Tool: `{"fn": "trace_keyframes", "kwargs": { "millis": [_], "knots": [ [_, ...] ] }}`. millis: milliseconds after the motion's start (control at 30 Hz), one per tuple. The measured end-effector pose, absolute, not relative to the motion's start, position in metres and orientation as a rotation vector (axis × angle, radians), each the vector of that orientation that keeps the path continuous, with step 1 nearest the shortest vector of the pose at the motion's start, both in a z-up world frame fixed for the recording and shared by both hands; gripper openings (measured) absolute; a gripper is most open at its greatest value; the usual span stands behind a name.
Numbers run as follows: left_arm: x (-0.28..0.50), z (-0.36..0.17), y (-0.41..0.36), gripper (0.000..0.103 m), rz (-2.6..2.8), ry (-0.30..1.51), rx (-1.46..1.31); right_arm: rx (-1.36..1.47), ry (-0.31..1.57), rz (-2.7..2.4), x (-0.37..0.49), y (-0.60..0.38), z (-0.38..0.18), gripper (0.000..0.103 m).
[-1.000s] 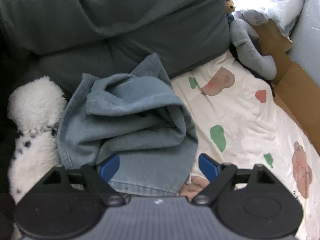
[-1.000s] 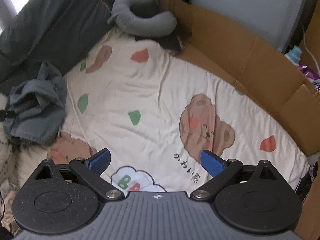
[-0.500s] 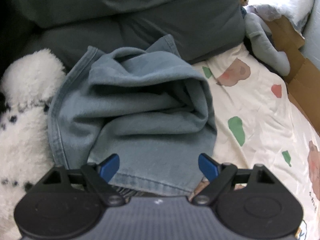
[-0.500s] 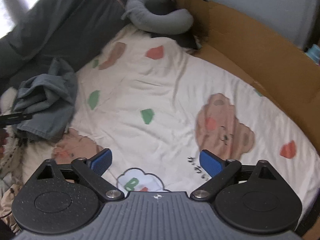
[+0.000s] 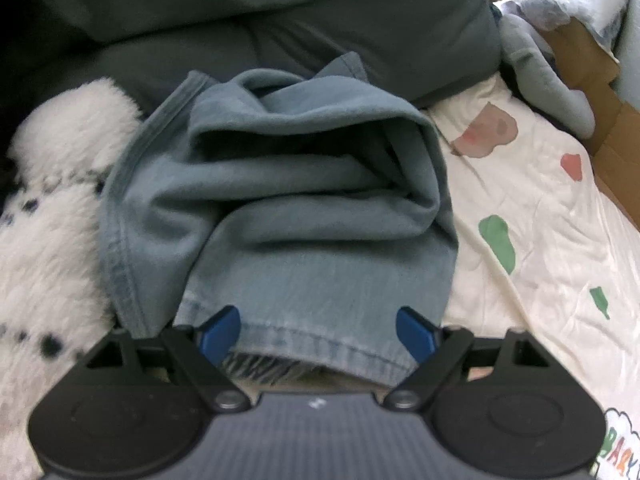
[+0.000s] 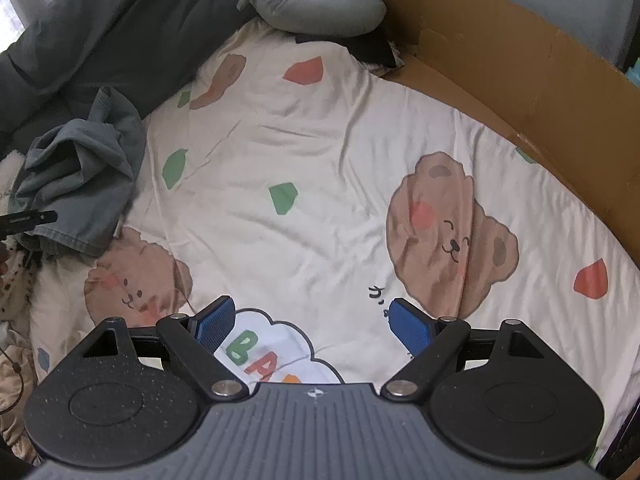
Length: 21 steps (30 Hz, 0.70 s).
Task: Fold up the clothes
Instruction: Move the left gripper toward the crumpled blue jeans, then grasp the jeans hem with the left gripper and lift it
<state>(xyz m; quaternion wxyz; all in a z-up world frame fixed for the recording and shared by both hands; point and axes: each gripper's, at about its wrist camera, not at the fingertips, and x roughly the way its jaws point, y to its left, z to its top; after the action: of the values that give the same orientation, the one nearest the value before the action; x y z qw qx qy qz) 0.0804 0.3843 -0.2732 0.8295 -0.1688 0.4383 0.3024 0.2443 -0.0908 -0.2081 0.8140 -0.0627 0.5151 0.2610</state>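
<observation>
A crumpled pair of blue jeans (image 5: 288, 200) lies heaped at the edge of a bed, partly on the cartoon bear sheet (image 5: 532, 216) and partly against the dark grey duvet (image 5: 260, 12) bunched behind it. The left gripper (image 5: 318, 332) hangs low over the near end of the jeans, its blue-padded fingers (image 5: 218, 334) spread wide on either side of a stitched hem and holding nothing; whether the pads touch the cloth cannot be told. To the left of the jeans sits a fluffy white toy with black spots (image 5: 44, 208), pressed up against the denim. Beyond the jeans, at the far right, a grey stuffed toy (image 5: 544, 80) lies along the sheet's edge beside brown cardboard (image 5: 612, 152). Seen from the right gripper's camera, the jeans (image 6: 80, 168) rest at the far left side of the sheet (image 6: 320, 160), well away from the right gripper (image 6: 314, 326), which hovers above a printed cloud with coloured letters, its fingers (image 6: 408, 326) also wide apart and empty. A black tip of the left gripper (image 6: 30, 218) pokes in just beside the jeans. A curved grey neck pillow (image 6: 316, 12) lies at the head of the sheet, and a wall of cardboard (image 6: 520, 76) lines the side farthest from the jeans.
</observation>
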Motion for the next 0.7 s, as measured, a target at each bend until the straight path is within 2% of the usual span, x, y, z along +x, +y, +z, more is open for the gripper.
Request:
{"fn": "trace_keyframes", "kwargs": {
  "millis": [300, 567, 633, 700],
  "knots": [
    [0.049, -0.275, 0.396, 0.086, 0.655, 0.891, -0.515, -0.083, 1.101, 0.541, 0.241, -0.094, -0.216, 0.088],
    [0.046, -0.281, 0.426, 0.086, 0.708, 0.834, -0.518, -0.026, 1.126, 0.507, 0.231, -0.104, -0.231, 0.088],
    [0.048, -0.282, 0.429, 0.082, 0.705, 0.819, -0.521, -0.029, 1.122, 0.51, 0.228, -0.104, -0.233, 0.088],
    [0.051, -0.285, 0.43, 0.057, 0.722, 0.818, -0.526, -0.035, 1.113, 0.513, 0.225, -0.104, -0.235, 0.088]
  ]
}}
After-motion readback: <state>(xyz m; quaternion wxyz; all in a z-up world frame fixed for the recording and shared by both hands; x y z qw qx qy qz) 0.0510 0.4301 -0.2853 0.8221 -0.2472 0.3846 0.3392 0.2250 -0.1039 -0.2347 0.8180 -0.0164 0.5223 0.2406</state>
